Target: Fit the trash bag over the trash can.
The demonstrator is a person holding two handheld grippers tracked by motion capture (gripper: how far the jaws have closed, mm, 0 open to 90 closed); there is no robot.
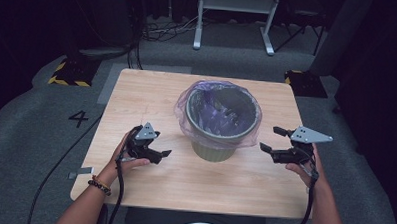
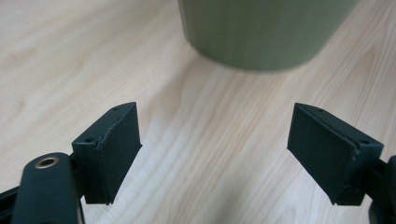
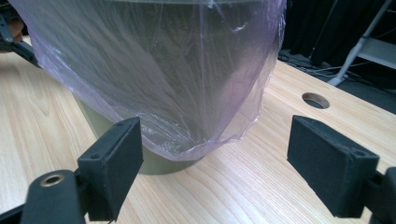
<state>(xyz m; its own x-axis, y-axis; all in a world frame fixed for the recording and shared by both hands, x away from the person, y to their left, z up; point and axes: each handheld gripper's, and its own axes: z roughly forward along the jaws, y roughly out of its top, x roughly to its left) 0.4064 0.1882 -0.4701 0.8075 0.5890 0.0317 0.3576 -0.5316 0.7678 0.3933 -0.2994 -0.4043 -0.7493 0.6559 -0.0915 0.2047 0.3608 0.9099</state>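
The thin purple plastic liner [image 1: 217, 112] already draped the round green bin [image 1: 214, 150] (overhang loose); left gripper [image 1: 158, 146] and right gripper [image 1: 273, 139] flanked it, spread, empty.

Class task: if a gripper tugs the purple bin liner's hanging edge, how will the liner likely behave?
The liner looks thin, see-through and wrinkled, so it is probably floppy and would stretch or tear easily. It only drapes loosely over the green bin, so a tug may slide it off, or tip the apparently empty bin.
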